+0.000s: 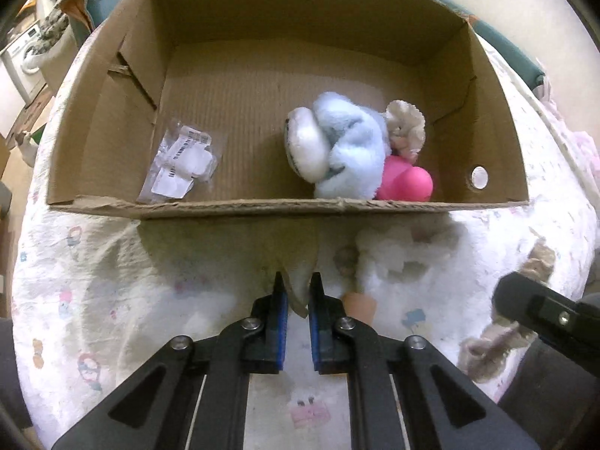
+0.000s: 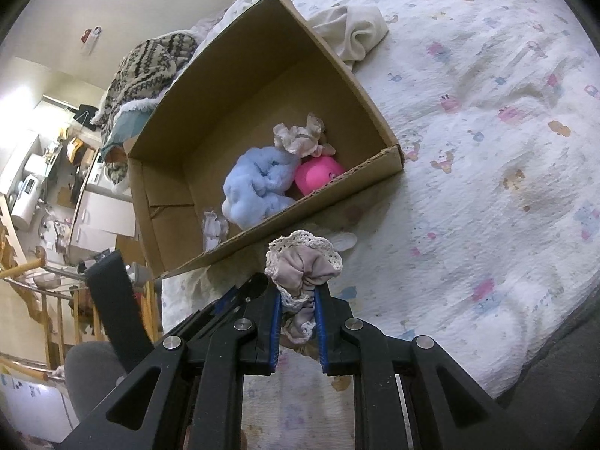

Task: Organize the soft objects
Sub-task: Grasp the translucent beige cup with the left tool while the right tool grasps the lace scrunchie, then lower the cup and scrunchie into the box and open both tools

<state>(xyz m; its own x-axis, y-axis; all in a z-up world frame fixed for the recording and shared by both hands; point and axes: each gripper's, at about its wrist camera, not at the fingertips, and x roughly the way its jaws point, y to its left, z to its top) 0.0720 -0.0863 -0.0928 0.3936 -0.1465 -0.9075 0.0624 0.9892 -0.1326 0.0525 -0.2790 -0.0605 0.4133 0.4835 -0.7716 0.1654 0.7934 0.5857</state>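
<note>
Right claw (image 2: 298, 313): clamped on a lace-trimmed scrunchie (image 2: 302, 266), held just short of the cardboard box (image 2: 240, 86).
Left claw (image 1: 298, 292): closed, seemingly pinching a fold of bedspread (image 1: 112, 281).
Box contents: blue plush (image 1: 345, 150), pink toy (image 1: 407, 183).
Advice: clear the near wall before releasing.

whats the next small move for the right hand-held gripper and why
Probably carry the right hand-held gripper forward over the cardboard box, then open it. It is shut on a lace-trimmed scrunchie just short of the near wall, and a similar scrunchie already lies inside.
</note>
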